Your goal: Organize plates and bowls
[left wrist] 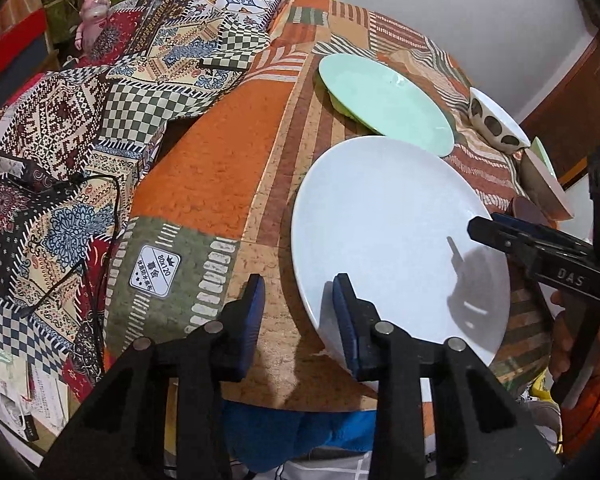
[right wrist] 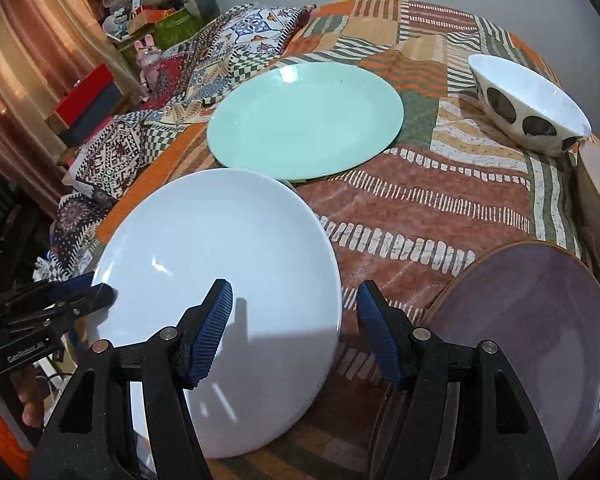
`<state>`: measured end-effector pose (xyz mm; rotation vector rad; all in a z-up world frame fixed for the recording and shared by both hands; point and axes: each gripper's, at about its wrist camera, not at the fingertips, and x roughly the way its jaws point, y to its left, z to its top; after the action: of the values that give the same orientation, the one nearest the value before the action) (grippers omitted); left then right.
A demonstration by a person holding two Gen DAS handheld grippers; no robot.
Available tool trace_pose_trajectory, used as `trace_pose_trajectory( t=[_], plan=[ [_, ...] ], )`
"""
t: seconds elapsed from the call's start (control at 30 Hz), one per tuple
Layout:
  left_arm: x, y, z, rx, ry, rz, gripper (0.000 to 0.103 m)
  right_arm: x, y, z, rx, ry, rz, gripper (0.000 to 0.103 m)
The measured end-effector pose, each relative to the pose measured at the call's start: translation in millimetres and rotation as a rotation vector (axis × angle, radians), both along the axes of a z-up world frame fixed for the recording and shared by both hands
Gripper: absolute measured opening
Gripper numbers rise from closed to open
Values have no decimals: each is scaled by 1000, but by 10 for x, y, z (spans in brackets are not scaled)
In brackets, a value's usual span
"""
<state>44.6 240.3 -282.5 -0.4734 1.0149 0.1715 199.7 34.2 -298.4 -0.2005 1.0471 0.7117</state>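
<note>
1. My left tool (left wrist: 299,316) is spread wide, straddling the near left rim of the white plate (left wrist: 384,232); its right pad sits over the plate, and I can't tell if it touches.
2. My right tool (right wrist: 295,332) is spread too, gripping nothing, astride the white plate's right rim.
3. A purple plate (right wrist: 540,320) lies just right.
4. Farther along the tabletop (right wrist: 420,200), the green plate (right wrist: 304,120) meets the white plate's far edge.
5. A spotted bowl (right wrist: 532,108) sits far right.
</note>
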Motion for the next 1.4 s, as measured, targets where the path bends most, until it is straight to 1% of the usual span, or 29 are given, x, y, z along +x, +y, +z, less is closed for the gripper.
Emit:
trace_pose_trajectory(
  t=[0.1,0.17,0.23,0.3,0.37,0.43,0.47,0.57,0.6,0.7,0.77,0.83,0.9,1.0,1.17,1.3,1.4],
  plan=[
    [2,12,-7,-12,-4,-4,32,23,39,-26,-19,9,5,62],
    [11,13,-6,-9,-3,-14,30,33,82,-56,-21,51,27,51],
    [17,19,-3,-6,0,-21,28,19,96,-43,-28,42,23,51],
    [22,32,-2,2,5,-22,24,17,74,-24,-20,51,20,47],
    [24,56,-6,5,11,-18,23,18,48,-7,-2,70,23,40],
    [18,95,-18,15,20,2,23,-19,41,-1,8,84,45,36],
    [13,119,-26,13,21,10,23,-42,49,-4,7,81,55,33],
    [-11,172,-39,-23,12,20,23,-108,94,-31,-22,42,74,33],
    [-13,167,-38,-20,11,22,22,-119,101,-43,-32,30,74,33],
    [-22,95,3,34,19,3,22,-89,123,-54,-42,25,68,32],
    [-32,60,33,66,24,-8,22,-55,121,-55,-43,32,54,24],
    [-44,56,45,73,31,-10,22,-39,108,-42,-16,53,44,22],
    [-55,63,53,76,35,-2,22,-50,86,-13,10,62,46,22],
    [-75,40,102,107,34,13,22,-112,86,34,15,48,58,22],
    [-94,-13,284,149,2,16,22,-156,13,162,55,26,60,22],
    [-64,-63,426,154,-21,8,22,-177,-90,319,99,-3,43,22],
    [-24,-147,560,165,-54,-3,22,-169,-196,432,130,-24,19,22]
  ],
)
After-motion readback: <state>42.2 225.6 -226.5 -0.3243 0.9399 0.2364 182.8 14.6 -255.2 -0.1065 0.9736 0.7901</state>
